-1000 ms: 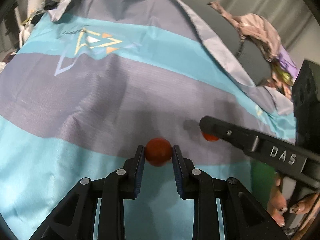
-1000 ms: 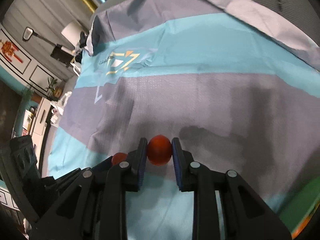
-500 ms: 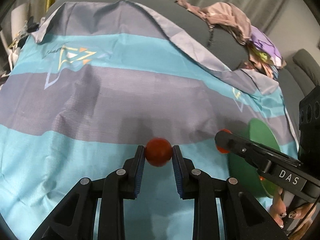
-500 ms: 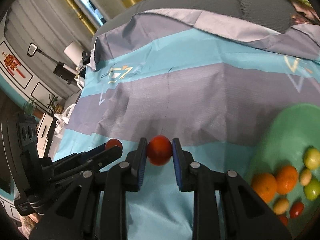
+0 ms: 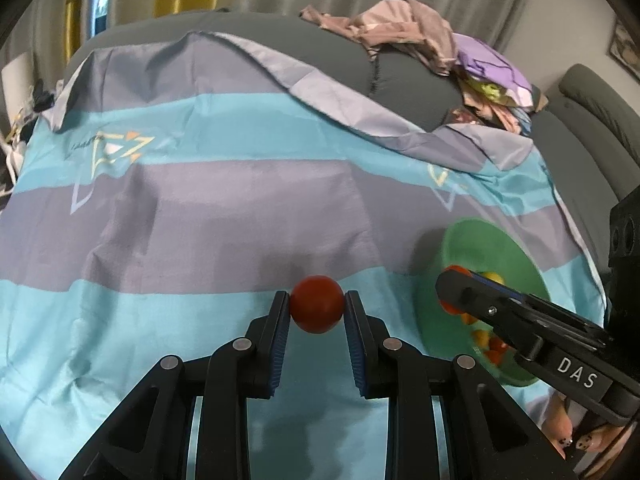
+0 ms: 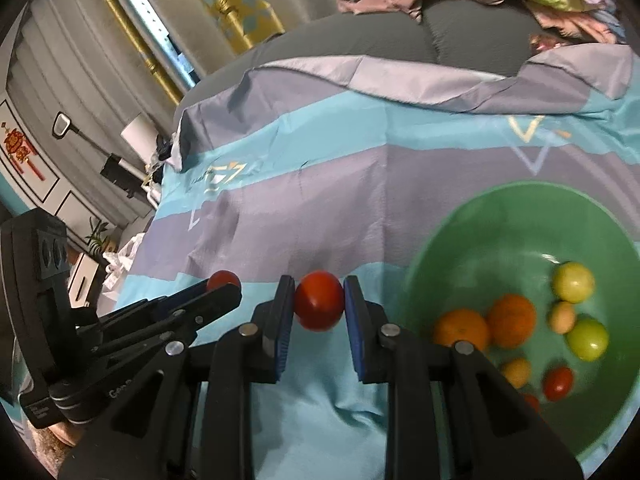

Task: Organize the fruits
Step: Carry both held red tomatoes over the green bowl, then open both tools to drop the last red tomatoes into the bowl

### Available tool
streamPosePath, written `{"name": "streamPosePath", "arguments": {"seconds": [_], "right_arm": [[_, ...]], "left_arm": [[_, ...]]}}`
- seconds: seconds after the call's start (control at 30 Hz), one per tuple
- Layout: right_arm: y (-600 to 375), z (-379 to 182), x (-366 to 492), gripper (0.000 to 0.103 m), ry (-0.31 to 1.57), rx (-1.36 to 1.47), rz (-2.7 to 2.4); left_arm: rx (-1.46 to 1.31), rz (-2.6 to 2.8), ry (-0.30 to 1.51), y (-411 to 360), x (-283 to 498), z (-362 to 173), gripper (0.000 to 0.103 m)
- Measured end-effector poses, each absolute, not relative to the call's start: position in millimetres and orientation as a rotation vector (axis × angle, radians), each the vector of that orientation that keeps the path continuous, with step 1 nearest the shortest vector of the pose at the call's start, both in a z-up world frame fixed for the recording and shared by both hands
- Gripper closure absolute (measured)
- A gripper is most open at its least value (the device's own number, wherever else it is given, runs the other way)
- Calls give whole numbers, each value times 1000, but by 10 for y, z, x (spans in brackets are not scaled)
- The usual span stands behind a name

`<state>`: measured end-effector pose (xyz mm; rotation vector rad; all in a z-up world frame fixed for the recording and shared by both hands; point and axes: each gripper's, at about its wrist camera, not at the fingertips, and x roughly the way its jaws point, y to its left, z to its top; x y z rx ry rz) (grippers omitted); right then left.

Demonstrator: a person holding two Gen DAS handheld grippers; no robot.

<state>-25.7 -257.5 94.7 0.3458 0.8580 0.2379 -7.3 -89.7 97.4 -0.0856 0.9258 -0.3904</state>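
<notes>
tomatoes are held in both grippers: the left gripper [image 5: 317, 312] is closed on one red tomato [image 5: 317, 309], and the right gripper [image 6: 319, 308] is closed on another tomato [image 6: 319, 305]. both are above the striped cloth [image 5: 200, 208], beside the green bowl [image 6: 480, 232], which holds oranges [image 6: 511, 320] and other small fruits.

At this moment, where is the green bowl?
The green bowl sits on the striped cloth at the right of both wrist views, just right of the right gripper, with oranges and smaller fruits inside.
</notes>
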Motion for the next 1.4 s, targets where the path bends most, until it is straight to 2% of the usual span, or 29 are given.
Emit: {"name": "streamPosePath", "arguments": {"seconds": [0.53, 1.4], "right_arm": [[-3341, 1088, -614, 76, 750, 404, -8], [-3822, 948, -724, 76, 763, 478, -75]], "left_arm": [[-62, -555, 891, -1633, -226, 1095, 76], [10, -661, 948, -2377, -259, 890, 76]]}}
